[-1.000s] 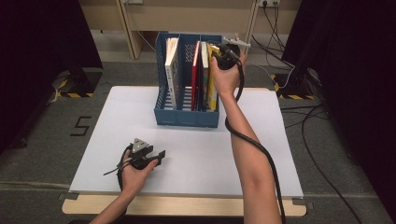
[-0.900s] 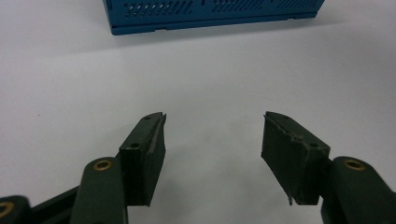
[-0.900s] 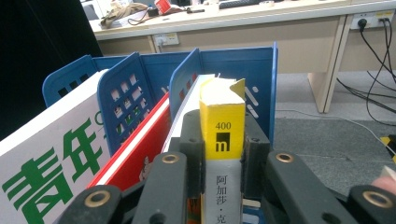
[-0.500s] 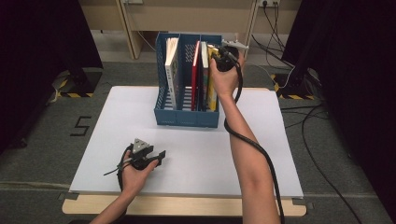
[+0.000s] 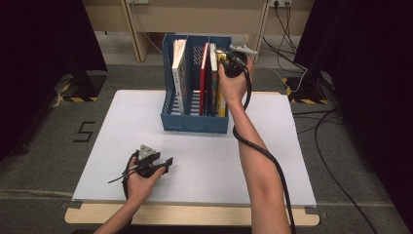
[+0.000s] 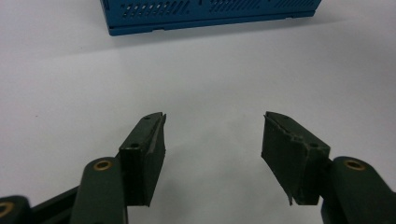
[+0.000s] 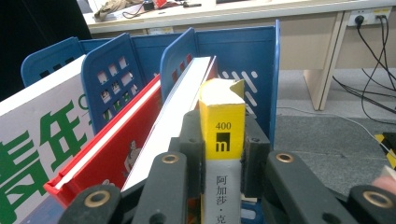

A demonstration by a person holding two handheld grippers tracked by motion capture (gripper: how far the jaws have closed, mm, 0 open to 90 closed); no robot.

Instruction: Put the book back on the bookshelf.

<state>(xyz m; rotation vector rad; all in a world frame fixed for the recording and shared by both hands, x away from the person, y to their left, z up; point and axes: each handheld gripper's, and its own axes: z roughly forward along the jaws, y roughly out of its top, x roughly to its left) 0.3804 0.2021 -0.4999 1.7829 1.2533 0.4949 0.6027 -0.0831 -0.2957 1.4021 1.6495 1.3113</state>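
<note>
From above, the right gripper reaches over the right-hand compartment of a blue plastic file rack standing at the far middle of the white table, while the left gripper lies low on the near left of the table, held in the left hand. The right gripper view gives what the high view cannot: its two black jaws are clamped on the spine of a yellow book, printed "400" over a small black logo, with grey lettering lower down. That book stands upright in the rack's rightmost slot, beside a white-edged book and a glossy red book; the dividers are perforated. The left gripper view shows its own matte black jaws spread wide with nothing between them, above bare table, the rack's slotted base ahead.
</note>
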